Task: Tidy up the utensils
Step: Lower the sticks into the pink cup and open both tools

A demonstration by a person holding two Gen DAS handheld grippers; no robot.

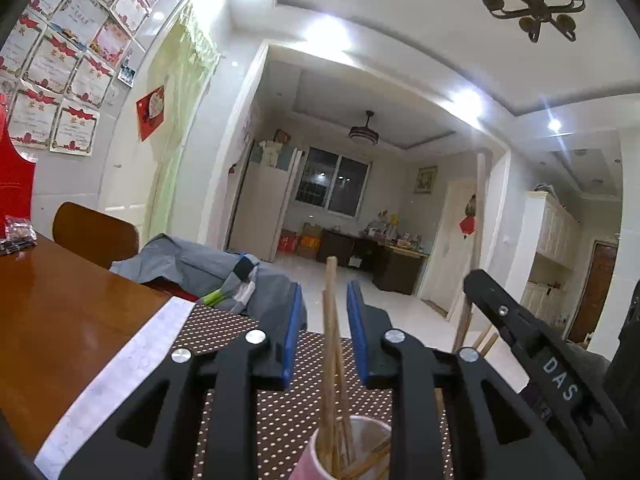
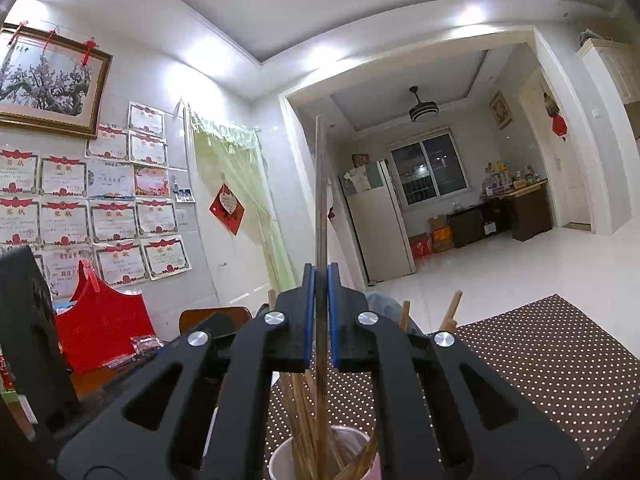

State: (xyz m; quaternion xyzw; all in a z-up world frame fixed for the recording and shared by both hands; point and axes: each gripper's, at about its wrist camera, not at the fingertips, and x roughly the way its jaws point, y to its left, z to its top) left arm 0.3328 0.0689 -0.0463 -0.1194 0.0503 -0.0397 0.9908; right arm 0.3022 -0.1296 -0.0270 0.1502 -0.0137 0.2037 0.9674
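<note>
left gripper point(image 1: 323, 312): jaws apart around upright chopsticks point(image 1: 330, 320), not pressing | right gripper point(image 2: 320, 300): clamped on dark chopstick point(image 2: 320, 200) | cup point(image 2: 280, 460) on dotted mat point(image 2: 540, 360)

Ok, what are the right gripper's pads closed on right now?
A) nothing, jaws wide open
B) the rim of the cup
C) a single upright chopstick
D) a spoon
C: in the right wrist view the right gripper has its blue pads pressed on one upright chopstick that stands above the cup.
</note>
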